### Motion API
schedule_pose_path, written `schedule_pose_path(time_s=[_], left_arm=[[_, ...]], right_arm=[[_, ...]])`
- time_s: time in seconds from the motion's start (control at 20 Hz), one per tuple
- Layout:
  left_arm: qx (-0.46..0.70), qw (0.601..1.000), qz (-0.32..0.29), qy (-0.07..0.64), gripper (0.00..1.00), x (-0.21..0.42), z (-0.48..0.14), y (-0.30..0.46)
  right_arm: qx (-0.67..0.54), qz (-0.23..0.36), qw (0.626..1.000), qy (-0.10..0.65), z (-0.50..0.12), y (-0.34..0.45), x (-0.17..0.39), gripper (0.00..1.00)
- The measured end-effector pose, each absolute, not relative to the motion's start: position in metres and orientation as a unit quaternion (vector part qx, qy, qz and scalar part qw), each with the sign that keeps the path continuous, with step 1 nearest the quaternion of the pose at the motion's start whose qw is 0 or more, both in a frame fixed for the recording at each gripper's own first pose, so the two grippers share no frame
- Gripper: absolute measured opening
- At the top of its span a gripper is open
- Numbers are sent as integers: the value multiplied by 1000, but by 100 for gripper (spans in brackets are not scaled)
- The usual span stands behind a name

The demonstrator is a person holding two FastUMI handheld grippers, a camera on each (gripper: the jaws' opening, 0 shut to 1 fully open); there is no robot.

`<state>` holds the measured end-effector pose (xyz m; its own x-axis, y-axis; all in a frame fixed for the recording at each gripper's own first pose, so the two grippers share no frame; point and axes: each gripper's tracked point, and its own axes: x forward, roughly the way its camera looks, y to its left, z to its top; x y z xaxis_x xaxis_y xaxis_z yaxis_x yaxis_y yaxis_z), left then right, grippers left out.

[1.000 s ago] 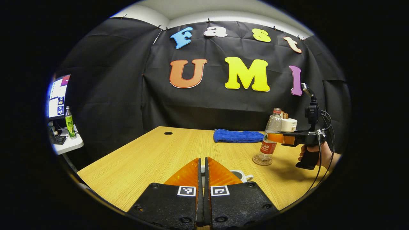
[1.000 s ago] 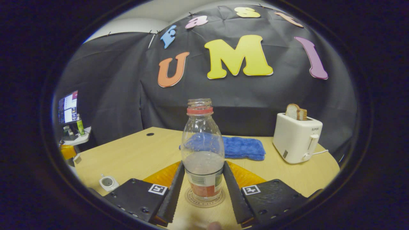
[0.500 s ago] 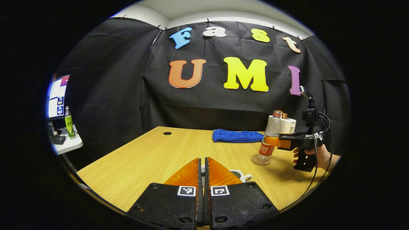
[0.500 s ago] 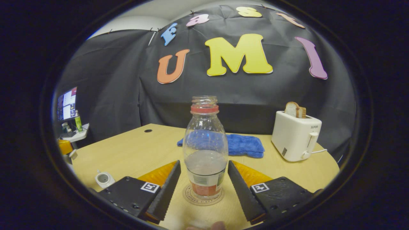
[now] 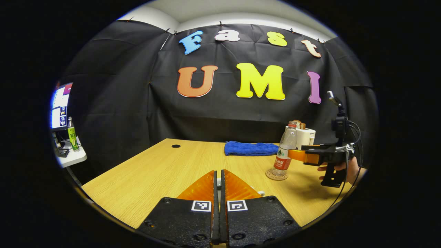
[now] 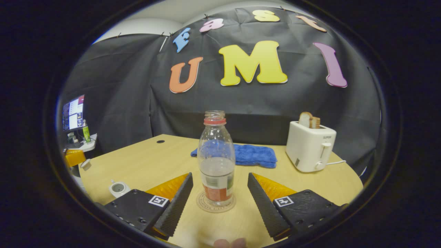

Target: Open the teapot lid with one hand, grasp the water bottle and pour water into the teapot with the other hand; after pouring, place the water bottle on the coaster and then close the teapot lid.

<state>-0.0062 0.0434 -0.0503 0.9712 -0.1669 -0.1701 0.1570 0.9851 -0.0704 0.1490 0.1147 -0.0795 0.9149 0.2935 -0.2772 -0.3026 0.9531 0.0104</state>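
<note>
- So, left gripper view: left gripper (image 5: pixel 217 179) has its jaws pressed together with nothing visibly between them. Just past the tips sits a small white bit, mostly hidden, so can't tell what it is. Water bottle (image 5: pixel 284 151) stands on the coaster (image 5: pixel 276 174), uncapped.
- Right gripper view: right gripper (image 6: pixel 220 182) is spread wide, both fingers clear of the bottle, which is roughly a third full. Teapot (image 6: pixel 118 188) sits far left, lid off.

A black cloth wall (image 6: pixel 113 86) backs the wooden table (image 6: pixel 155 162); a small side table (image 5: pixel 70 158) stands left
</note>
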Motion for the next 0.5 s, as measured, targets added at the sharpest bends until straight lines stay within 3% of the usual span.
schedule_pose_path(time_s=[0.2, 0.5], left_arm=[[-40, 988, -113, 95, 3, 8, -57, 13], [-33, 986, -110, 121, 3, 27, -88, -1]], right_arm=[[-33, 124, 987, 98, -58, 84, 104, 95], [-28, 83, 992, 86, -64, 42, 60, 95]])
